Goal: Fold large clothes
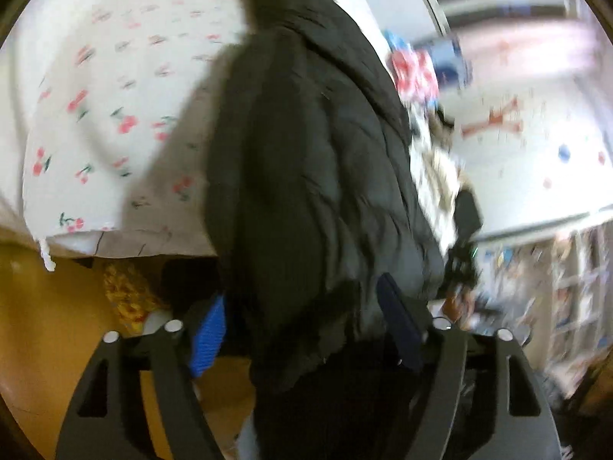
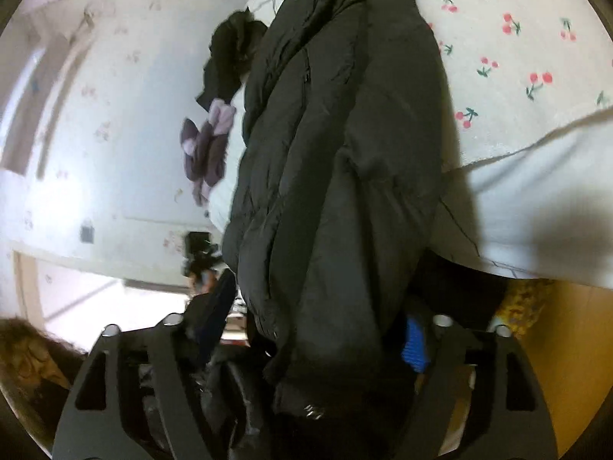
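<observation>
A large black puffer jacket (image 1: 306, 153) hangs in front of the left wrist camera, its hem bunched between the fingers of my left gripper (image 1: 302, 329), which is shut on it. The blue pad (image 1: 208, 335) of one finger shows at the left of the cloth. In the right wrist view the same jacket (image 2: 345, 153) hangs lengthwise, its edge pinched in my right gripper (image 2: 318, 329), also shut on it. A blue pad (image 2: 413, 345) shows at the right. The jacket is lifted over a bed with a white cherry-print sheet (image 1: 115, 96).
The cherry-print sheet (image 2: 517, 57) covers the bed; its edge hangs over a wooden floor (image 1: 46, 326). Dark and purple clothes (image 2: 207, 142) lie further along the bed. A yellow patterned item (image 1: 126, 295) sits under the bed edge. A white wall (image 2: 95, 134) stands behind.
</observation>
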Demonstrator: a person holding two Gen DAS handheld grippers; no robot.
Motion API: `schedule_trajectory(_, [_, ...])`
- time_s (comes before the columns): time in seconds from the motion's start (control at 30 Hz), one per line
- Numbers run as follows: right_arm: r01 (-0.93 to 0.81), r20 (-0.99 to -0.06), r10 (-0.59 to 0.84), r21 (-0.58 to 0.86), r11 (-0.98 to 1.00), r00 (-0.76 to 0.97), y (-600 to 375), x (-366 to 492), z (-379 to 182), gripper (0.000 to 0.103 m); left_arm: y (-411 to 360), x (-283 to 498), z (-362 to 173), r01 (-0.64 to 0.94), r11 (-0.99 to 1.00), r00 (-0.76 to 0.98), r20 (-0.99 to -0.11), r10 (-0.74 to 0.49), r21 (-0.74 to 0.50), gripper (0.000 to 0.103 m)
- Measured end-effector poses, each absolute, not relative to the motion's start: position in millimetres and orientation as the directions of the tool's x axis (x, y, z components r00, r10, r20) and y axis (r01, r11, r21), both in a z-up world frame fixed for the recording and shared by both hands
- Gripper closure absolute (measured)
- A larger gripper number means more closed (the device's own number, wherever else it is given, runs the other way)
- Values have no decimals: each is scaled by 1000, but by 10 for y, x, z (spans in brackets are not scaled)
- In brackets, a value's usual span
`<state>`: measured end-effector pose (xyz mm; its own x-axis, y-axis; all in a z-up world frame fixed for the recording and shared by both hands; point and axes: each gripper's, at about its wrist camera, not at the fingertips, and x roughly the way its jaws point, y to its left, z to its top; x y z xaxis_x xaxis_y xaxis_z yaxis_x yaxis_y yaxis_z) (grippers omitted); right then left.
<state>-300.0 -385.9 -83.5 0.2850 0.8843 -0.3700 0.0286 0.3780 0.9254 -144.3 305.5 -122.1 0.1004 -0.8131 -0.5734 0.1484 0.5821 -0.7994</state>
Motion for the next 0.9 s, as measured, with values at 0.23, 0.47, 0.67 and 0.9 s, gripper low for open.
schedule_trajectory(0.23, [-15,-348,887,929,370,303,-3680,-2913,-948,36,2571,-1344,-1488,129,565,78,-560,-825,-815,14])
schedule_trajectory(0.47, [-90,-336,858,913,398,389,-3404,-2884,-842,87,2253,-1493,-1301,224,717,187,-693,-696,-660,73])
schedule_trajectory(0.67, [-268,-206,859,893,360,468,-3529,-3005,-172,90,2249,-1776,-648,398,672,252,-630,-735,-625,88])
schedule_trajectory(0.9, [-8,-405,841,900,437,360,-3897,-3129,-761,53,2308,-1810,-1079,380,840,195,-854,-482,-387,21])
